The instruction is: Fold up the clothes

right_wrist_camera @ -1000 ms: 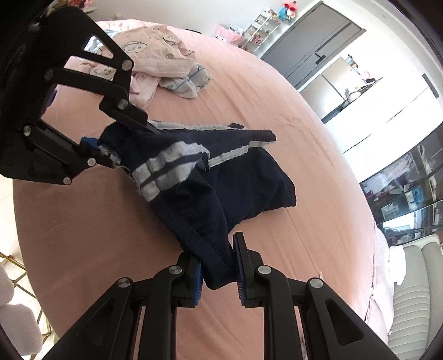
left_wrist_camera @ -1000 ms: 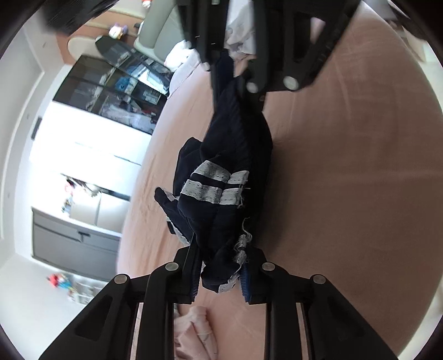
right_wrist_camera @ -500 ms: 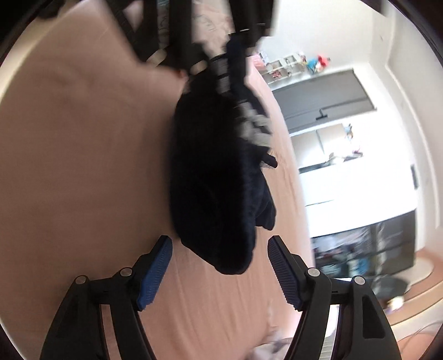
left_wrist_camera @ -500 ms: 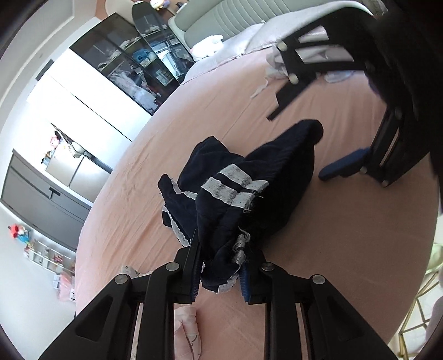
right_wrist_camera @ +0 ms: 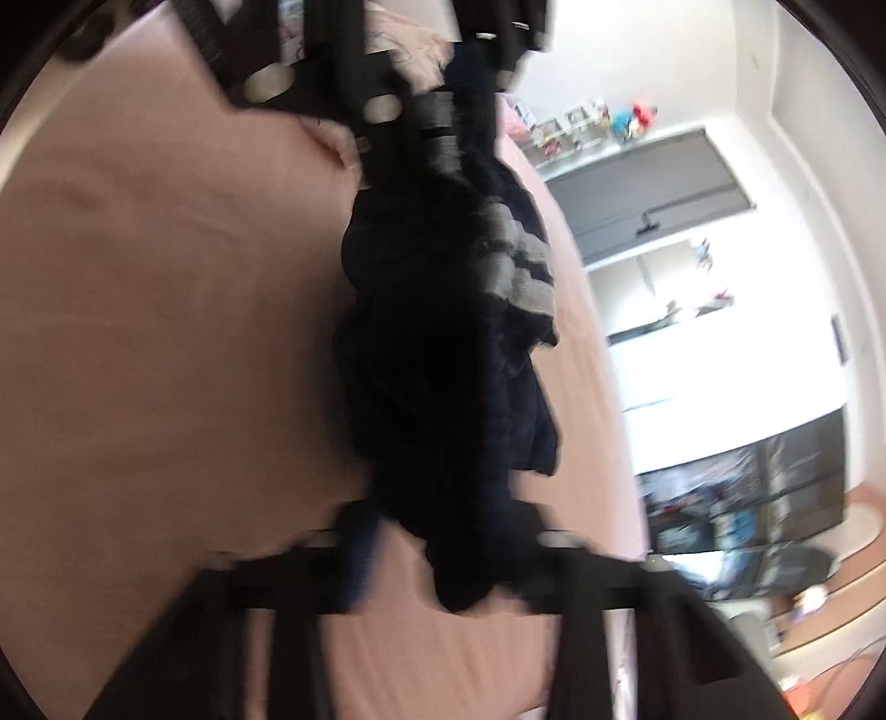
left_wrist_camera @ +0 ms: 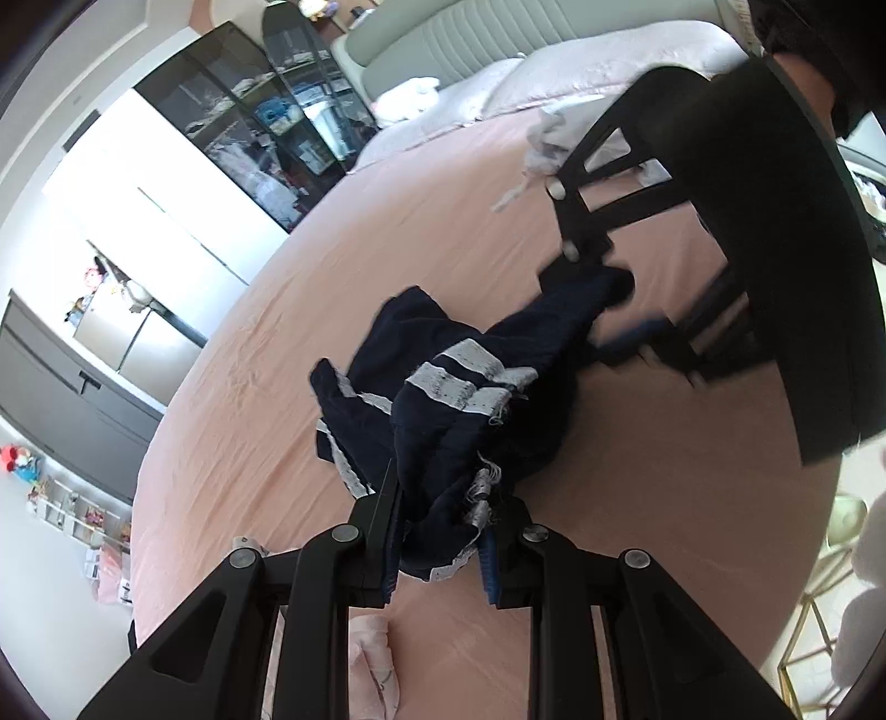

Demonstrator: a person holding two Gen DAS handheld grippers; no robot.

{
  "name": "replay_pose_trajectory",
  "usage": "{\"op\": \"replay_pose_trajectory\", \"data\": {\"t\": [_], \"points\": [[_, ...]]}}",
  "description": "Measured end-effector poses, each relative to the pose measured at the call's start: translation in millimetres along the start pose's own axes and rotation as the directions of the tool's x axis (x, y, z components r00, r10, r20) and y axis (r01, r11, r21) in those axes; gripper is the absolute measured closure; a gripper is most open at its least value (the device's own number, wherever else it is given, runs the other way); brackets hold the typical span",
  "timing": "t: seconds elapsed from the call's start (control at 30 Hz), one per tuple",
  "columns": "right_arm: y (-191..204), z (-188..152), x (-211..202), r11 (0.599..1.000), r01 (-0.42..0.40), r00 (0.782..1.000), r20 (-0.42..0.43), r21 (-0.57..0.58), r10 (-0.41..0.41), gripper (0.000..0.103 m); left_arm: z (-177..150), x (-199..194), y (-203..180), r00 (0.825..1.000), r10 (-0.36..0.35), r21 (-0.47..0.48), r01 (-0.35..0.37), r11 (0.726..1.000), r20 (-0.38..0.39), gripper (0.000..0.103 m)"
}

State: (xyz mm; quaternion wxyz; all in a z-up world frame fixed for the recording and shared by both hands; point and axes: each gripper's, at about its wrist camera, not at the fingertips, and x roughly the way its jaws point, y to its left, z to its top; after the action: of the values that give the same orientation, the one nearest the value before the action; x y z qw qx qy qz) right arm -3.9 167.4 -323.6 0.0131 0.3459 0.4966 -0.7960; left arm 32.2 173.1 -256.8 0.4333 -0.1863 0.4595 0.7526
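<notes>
A dark navy garment (left_wrist_camera: pixel 470 399) with pale grey stripes lies bunched on the pink bed (left_wrist_camera: pixel 664 498). My left gripper (left_wrist_camera: pixel 443 531) is shut on its near hem, which sticks up between the pads. In the left wrist view my right gripper (left_wrist_camera: pixel 609 299) sits at the garment's far end with its jaws closing around that tip. In the blurred right wrist view the garment (right_wrist_camera: pixel 443 360) hangs down into my right gripper (right_wrist_camera: pixel 443 554); fabric is between the fingers, which still stand apart. My left gripper (right_wrist_camera: pixel 443 83) shows at the top, holding the other end.
Pale pink clothing (left_wrist_camera: pixel 376 664) lies under my left gripper. White clothes (left_wrist_camera: pixel 548 133) sit near the grey headboard (left_wrist_camera: pixel 470 39). A dark glass cabinet (left_wrist_camera: pixel 266 138) and grey cupboards (left_wrist_camera: pixel 55 399) stand beyond the bed. A gold wire stand (left_wrist_camera: pixel 814 637) is by the bed's right edge.
My right gripper let go of the garment, opened wide, and now closes around its far end again. My left gripper kept its hold and lifted slightly while rolling.
</notes>
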Motion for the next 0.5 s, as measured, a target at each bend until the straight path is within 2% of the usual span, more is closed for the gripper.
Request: {"op": "replay_pose_trajectory", "data": {"t": [0.07, 0.33, 0.5], "points": [[-1.3, 0.4, -1.3, 0.999, -0.039, 0.999, -0.011, 0.022, 0.039, 0.087, -1.3, -0.2, -1.6, 1.000, -0.015, 0.005, 0.015, 1.000, -0.003, 0.083], [1.2, 7.4, -15.5, 1.000, -0.011, 1.000, -0.014, 0.015, 0.011, 0.090, 0.4, -4.9, -6.4, 1.000, -0.007, 0.025, 0.007, 1.000, -0.001, 0.083], [1.1, 7.0, -26.2, 0.999, -0.045, 0.999, -0.015, 0.014, 0.045, 0.090, 2.5, -12.2, -2.2, 0.999, -0.038, 0.017, 0.038, 0.999, -0.003, 0.083]]}}
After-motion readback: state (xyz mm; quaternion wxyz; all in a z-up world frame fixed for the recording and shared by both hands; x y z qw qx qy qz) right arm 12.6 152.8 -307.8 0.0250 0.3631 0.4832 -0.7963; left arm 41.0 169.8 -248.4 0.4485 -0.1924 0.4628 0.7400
